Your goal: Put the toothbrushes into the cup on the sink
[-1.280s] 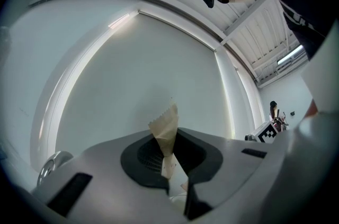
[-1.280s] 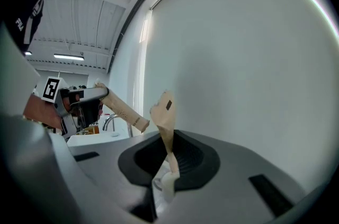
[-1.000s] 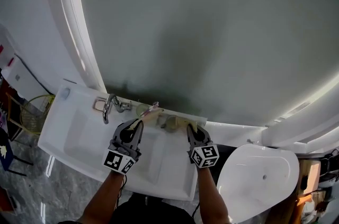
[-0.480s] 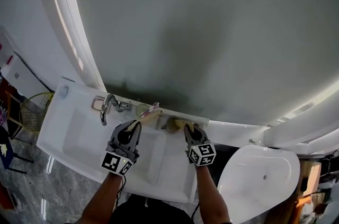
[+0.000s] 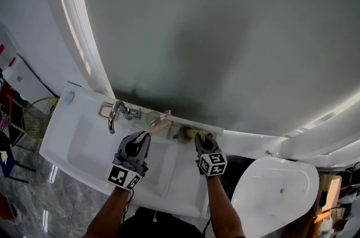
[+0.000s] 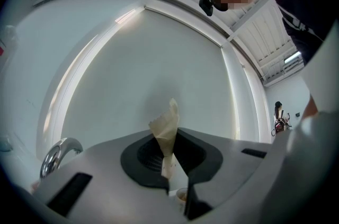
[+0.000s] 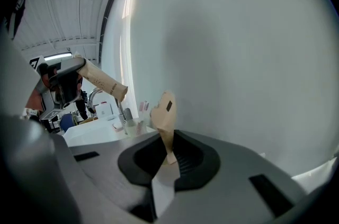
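Between the left jaws: the left hand-held gripper (image 6: 170, 164) was clamped tight on the left wrapped toothbrush (image 6: 165, 130), a tan paper sleeve pinched low down, with its free end sticking up past the pads.
Between the right jaws: the right hand-held gripper (image 7: 165, 157) was likewise pressed closed on the right wrapped toothbrush (image 7: 163, 109), a tan sleeve with a small black mark, gripped near one end.
Position of the grippers: both hung over the back of the sink (image 5: 76, 138). The left one was near the cup and the right one further along the ledge, and the two sleeves were apart.
Cup: the clear cup (image 5: 152, 117) stood on the sink's rear ledge, just right of the tap (image 5: 116, 112), and a pink toothbrush (image 5: 163, 114) already leaned out of it.
Task state: neither wrapped toothbrush looked to be in the cup yet. The left sleeve's tip was close to the rim, but contact could not be told.
Handling: each piece was probably light, a stiff handle inside a thin, smooth paper skin that could crumple or slide under the pads. The brush itself was hidden.
Where to hold: a grip on the handle's upper part seemed best, leaving the lower end free to enter the mouth. A pinch on empty paper would let the sleeve fold.
Risk: the cup looked light and already partly filled, so a sideways nudge might tip it.
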Tool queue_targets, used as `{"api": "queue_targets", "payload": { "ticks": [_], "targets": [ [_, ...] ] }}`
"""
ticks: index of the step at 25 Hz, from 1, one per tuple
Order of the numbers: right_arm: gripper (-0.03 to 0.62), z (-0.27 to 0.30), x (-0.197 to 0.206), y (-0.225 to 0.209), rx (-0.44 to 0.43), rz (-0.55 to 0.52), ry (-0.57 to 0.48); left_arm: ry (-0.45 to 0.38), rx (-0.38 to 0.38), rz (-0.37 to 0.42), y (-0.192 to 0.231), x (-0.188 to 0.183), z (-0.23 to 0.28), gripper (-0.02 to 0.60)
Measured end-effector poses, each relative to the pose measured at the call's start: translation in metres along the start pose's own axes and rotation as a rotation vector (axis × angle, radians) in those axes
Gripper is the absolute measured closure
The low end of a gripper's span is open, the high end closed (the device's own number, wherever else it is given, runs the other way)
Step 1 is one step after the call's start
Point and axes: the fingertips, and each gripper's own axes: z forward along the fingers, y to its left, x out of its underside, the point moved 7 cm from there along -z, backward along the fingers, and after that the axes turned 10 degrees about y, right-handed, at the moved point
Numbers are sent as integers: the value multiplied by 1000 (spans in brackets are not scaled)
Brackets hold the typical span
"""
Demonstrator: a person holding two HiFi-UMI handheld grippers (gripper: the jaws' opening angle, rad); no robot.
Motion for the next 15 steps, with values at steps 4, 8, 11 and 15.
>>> {"api": "queue_targets", "payload": {
  "ticks": [4,8,11,15],
  "targets": [
    [545,0,2,0,14,12,12,3,1,-1,-2,-2,-5,537],
    [543,0,1,0,20,10,2,6,-2,-6,-1,-1,-8,537],
    [539,-3,0,0,23,13,-12,3,-4,-7,-1,-3,-10,537],
    [437,-11,-2,-2,41,25,-38,-2,-5,-9,-2,-5,-12,537]
  ]
}}
